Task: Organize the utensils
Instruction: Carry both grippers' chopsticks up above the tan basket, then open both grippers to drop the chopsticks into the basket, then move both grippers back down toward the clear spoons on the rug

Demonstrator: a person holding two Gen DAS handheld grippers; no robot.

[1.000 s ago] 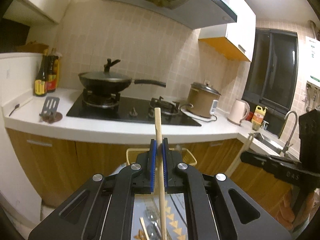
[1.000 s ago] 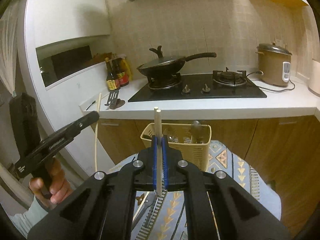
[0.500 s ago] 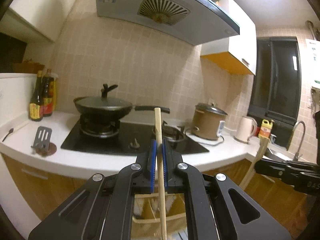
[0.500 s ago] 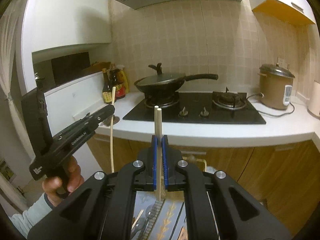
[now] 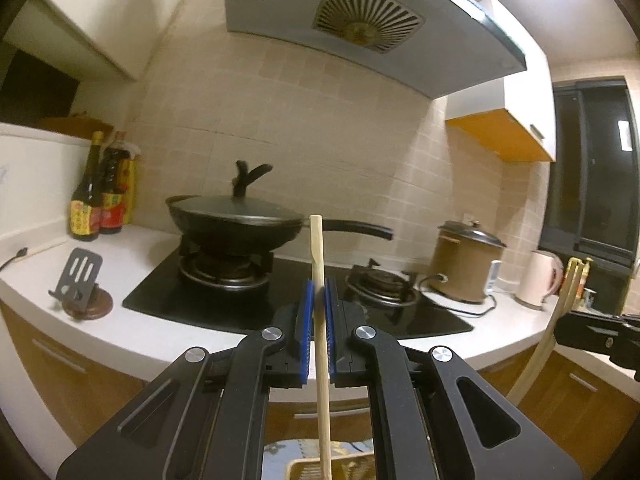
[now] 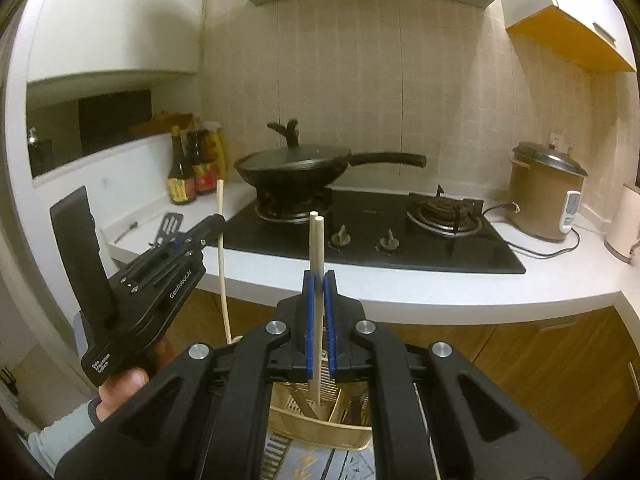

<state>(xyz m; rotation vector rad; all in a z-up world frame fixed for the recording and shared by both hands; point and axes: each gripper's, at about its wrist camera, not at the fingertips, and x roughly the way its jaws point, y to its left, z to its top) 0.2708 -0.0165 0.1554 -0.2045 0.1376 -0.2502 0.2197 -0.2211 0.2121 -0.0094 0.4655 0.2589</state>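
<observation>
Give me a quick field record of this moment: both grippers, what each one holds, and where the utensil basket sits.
left gripper: shut on a single chopstick, held upright
right gripper: shut on a pair of chopsticks, held upright
basket: cream slotted basket below the right gripper, utensils already inside
pair's lower ends: above the basket's compartments; whether inside, cannot tell
backdrop: counter with stove and covered wok
task status: chopsticks not yet released
</observation>
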